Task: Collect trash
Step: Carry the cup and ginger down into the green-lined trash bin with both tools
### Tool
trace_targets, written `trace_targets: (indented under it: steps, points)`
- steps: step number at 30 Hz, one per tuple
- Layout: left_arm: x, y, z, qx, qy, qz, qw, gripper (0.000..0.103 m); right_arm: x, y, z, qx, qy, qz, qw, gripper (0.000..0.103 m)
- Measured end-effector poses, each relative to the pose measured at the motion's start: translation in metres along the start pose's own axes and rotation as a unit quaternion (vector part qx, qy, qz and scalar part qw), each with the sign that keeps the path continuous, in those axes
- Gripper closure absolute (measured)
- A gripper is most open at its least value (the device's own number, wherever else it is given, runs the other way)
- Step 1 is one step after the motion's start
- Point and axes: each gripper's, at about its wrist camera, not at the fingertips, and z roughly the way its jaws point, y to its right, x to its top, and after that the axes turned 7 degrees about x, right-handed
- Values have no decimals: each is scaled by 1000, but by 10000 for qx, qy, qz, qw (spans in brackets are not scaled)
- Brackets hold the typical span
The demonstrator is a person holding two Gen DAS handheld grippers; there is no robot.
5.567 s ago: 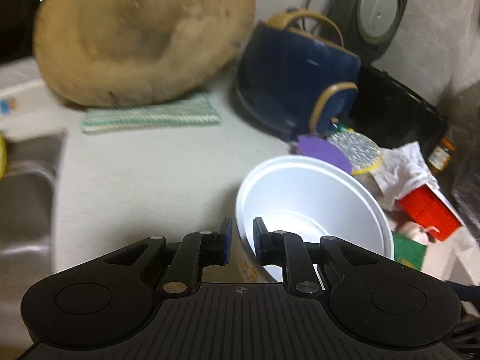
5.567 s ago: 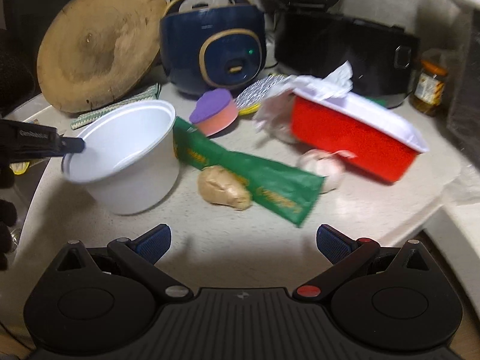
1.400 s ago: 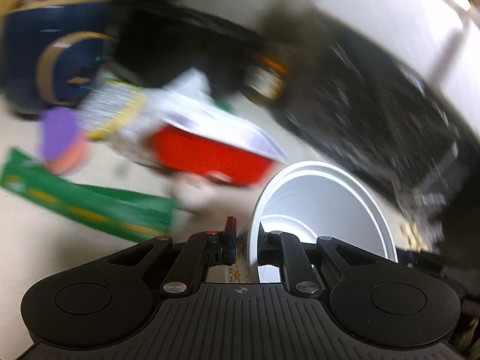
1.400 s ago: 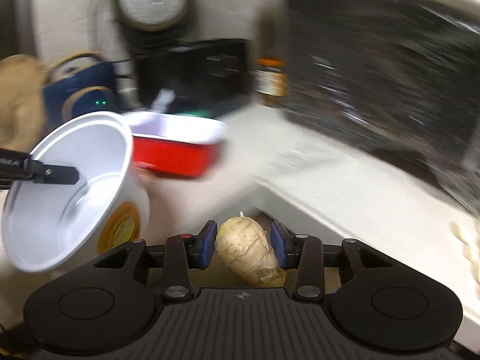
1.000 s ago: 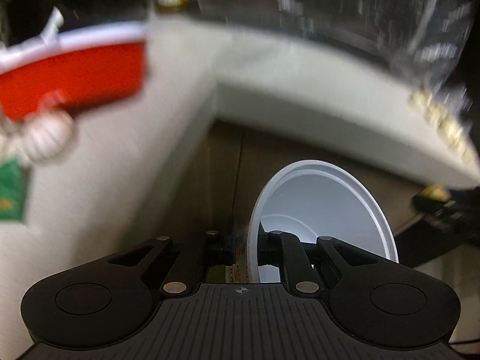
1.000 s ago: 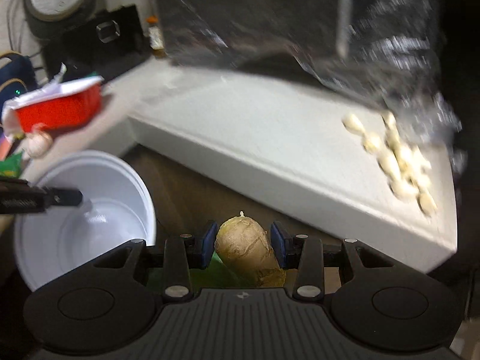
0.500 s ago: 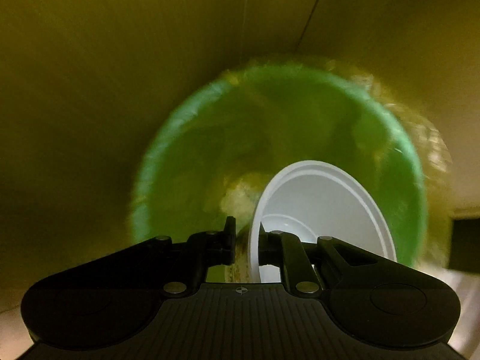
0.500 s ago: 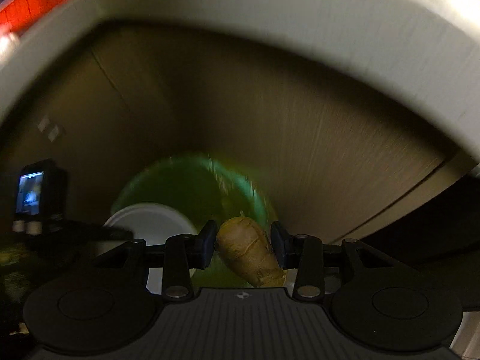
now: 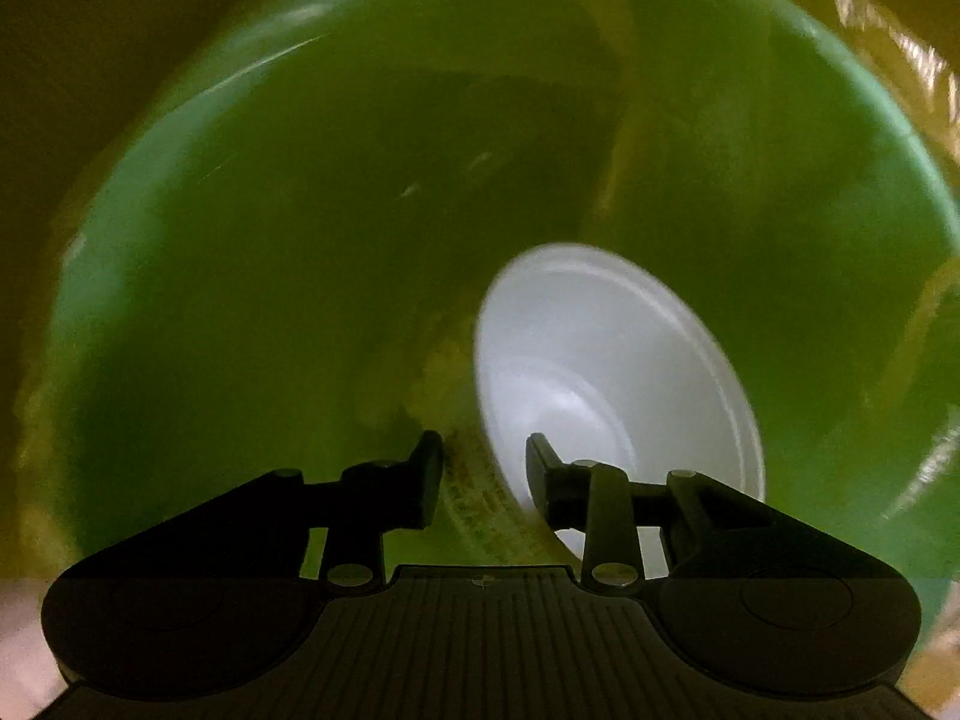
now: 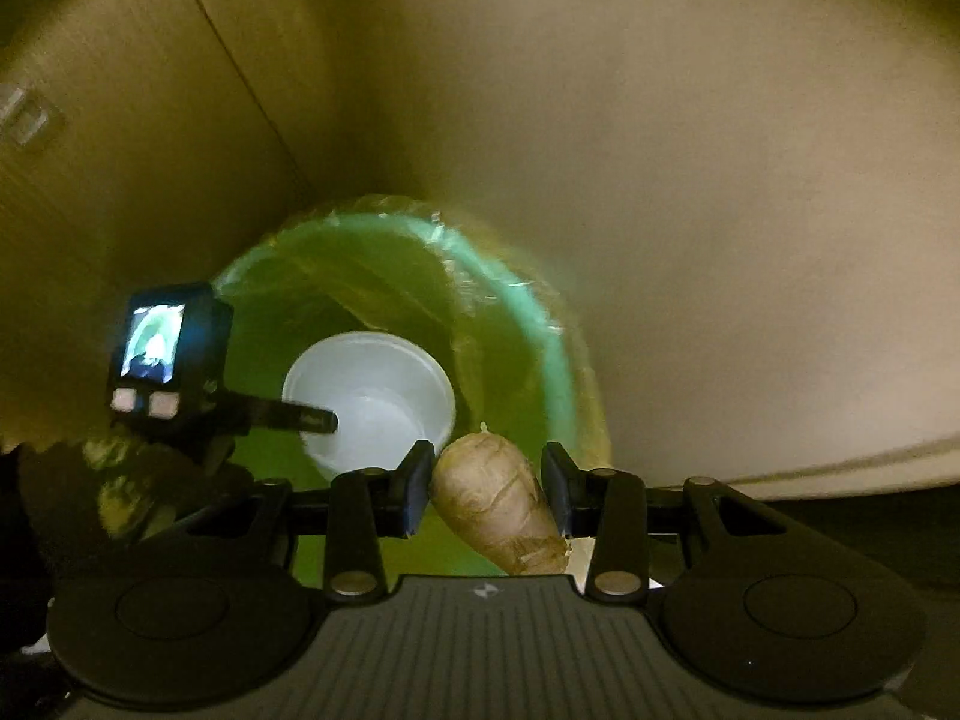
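Cup (image 9: 612, 384) slips from the left hand-held gripper (image 9: 483, 474), jaws just spread, ahead into the green bin (image 9: 252, 252); right hand-held gripper (image 10: 486, 492) pinches ginger (image 10: 498, 510), which may bounce off the rim if released off-centre.

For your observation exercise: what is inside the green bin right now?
Inside the green bin sits a white foam cup, tilted on its side, just released by the left gripper, whose jaws have been opening. What lies beneath the cup is hidden.
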Motion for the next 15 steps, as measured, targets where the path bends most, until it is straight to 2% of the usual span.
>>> trace_targets:
  steps: [3,5,6,9,11,15]
  points:
    - [-1,-8,9,-354,-190,-479,9980,68,11,-12,18,101,-34,-87,9999,64]
    - [11,9,33,-529,-361,-451,9969,68,19,-18,26,35,-32,-142,9999,64]
    - [19,20,43,-433,-417,-286,9978,69,21,-19,28,-27,-21,-165,9999,64]
    - [27,41,62,154,-571,393,9975,70,22,-16,27,-309,24,-241,9992,64]
    - [25,31,49,186,-459,344,9982,71,19,-9,27,-387,-9,-158,9991,64]
    - [9,0,-1,-263,-37,0,9996,71,10,-4,40,-326,-200,-33,9993,64]
